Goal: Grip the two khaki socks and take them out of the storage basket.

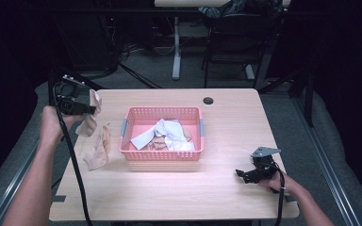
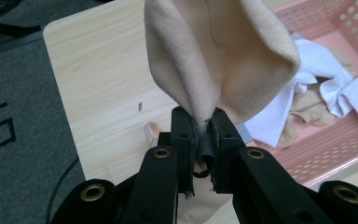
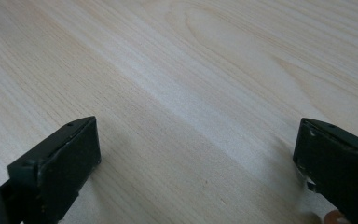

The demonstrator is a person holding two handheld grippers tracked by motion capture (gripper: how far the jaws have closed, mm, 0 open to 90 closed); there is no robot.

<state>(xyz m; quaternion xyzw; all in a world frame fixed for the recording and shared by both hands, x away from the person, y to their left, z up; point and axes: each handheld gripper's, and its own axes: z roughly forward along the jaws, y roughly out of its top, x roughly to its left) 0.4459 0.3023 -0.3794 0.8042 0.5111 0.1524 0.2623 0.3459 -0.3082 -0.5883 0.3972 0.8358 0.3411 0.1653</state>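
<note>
My left gripper (image 1: 94, 109) hangs above the table's left side, shut on a beige sock (image 1: 92, 110) that droops from its jaws. In the left gripper view the same beige sock (image 2: 219, 56) bulges up from the pinched jaws of my left gripper (image 2: 200, 128). A second beige sock (image 1: 97, 150) lies flat on the table below it. The pink basket (image 1: 132, 134) at the centre holds white socks (image 1: 169, 132) and beige ones. My right gripper (image 1: 241, 173) rests low near the front right, open over bare wood, jaws wide apart (image 3: 196, 154).
The wooden table (image 1: 226, 122) has a round cable hole (image 1: 208, 100) at the back. Beyond the far edge stand a desk leg (image 1: 176, 52) and a dark chair (image 1: 235, 37) on grey carpet. Cables trail from both grippers.
</note>
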